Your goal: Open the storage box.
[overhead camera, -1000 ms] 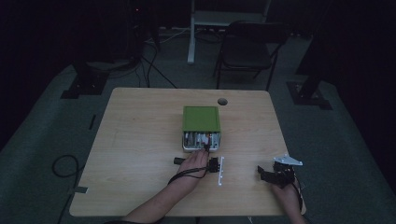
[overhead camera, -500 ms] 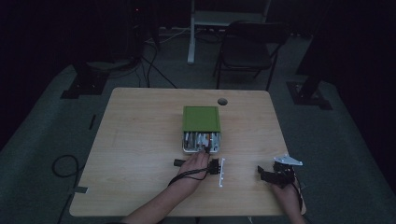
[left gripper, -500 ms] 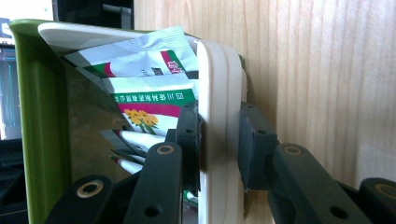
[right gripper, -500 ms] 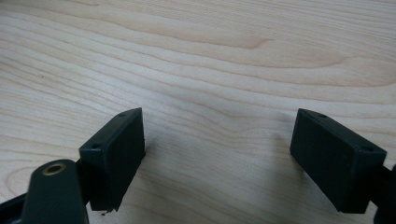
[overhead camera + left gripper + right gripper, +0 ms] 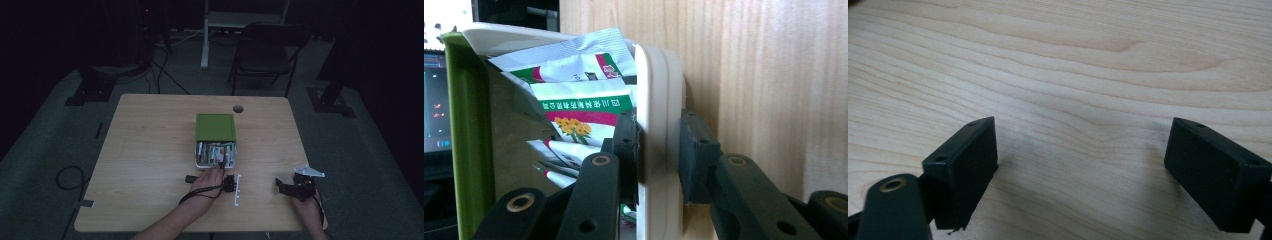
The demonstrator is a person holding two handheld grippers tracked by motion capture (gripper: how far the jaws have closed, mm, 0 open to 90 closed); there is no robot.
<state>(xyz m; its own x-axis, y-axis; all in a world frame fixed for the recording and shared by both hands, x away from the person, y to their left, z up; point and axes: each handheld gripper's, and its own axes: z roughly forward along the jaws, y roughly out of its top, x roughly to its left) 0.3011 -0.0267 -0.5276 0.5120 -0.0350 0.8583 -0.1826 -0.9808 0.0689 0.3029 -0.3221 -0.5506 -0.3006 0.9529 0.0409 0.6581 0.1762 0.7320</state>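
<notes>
Two hand-held grippers work at one table. Nearest, at the table's 5 o'clock corner, the right hand-held gripper rests low on the bare wood; in the right gripper view its two jaws stand wide apart with nothing but wood grain between them.

At about 6 o'clock, a little farther in, the left hand-held gripper reaches toward 12 o'clock into the near end of the one box. The left gripper view shows its two pads clamped on the box's white rim, one pad inside the box and one outside, both pressing on the wall with no gap.

Just beside that hand, at its 3 o'clock, lies one small white strip flat on the table, apart from the box.

The box itself sits near the table's centre, directly at 12 o'clock from the left hand-held gripper and touching it at the near wall. A green lid covers its far part; the near part stands uncovered and holds several sachets, white with green and magenta print, too crowded to count exactly.

Beyond the box, toward 12 o'clock, one round hole marks the tabletop. Past the table's far edge stands one dark chair on the floor.
</notes>
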